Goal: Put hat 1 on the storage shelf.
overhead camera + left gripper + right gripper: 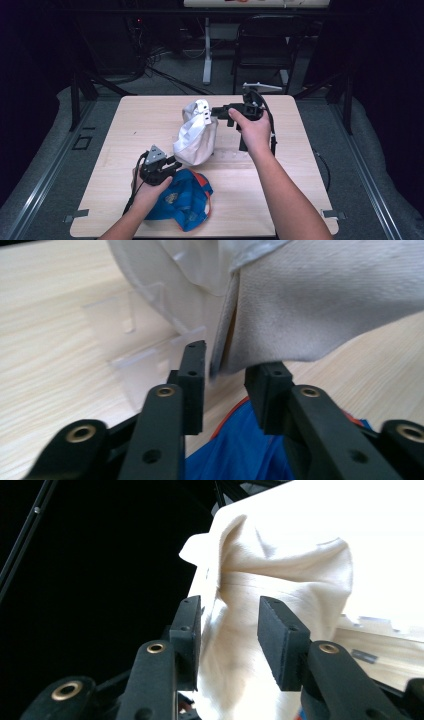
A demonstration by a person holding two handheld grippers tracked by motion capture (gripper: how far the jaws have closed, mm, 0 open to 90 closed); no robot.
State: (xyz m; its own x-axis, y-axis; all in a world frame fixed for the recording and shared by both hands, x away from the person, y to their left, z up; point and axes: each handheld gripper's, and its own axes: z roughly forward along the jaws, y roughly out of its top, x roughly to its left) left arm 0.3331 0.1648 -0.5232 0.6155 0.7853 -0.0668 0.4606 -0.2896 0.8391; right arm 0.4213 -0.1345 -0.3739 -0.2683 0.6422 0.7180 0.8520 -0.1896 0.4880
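A white fabric cap (pixel 196 134) with a stiff brim is found propped on a clear plastic stand (pixel 131 352) near the middle of the pale wooden desk (pixel 295 150); a blue fabric cap with orange trim (pixel 186 197) lies flat just in front of it, near the desk's front edge. The right tongs (pixel 214 113) are held level at the top rear of the white cap, where the strap sits; in the right gripper view the jaws are seen parted, with a fold of white cloth (pixel 227 630) between them but not pressed by the pads. The left tongs (pixel 172 166) are held over the blue cap, pointing at the lower edge of the white cap; in the left gripper view the jaws stand partly open, just short of the brim edge (pixel 225 347), with nothing gripped. The white cap is judged light and soft in the crown, so it is expected to sag and fold when lifted, while the brim is judged firmer. A hold is best taken on the brim edge or the seamed rear band, where the cloth is doubled. The stand is judged light and easily knocked over.
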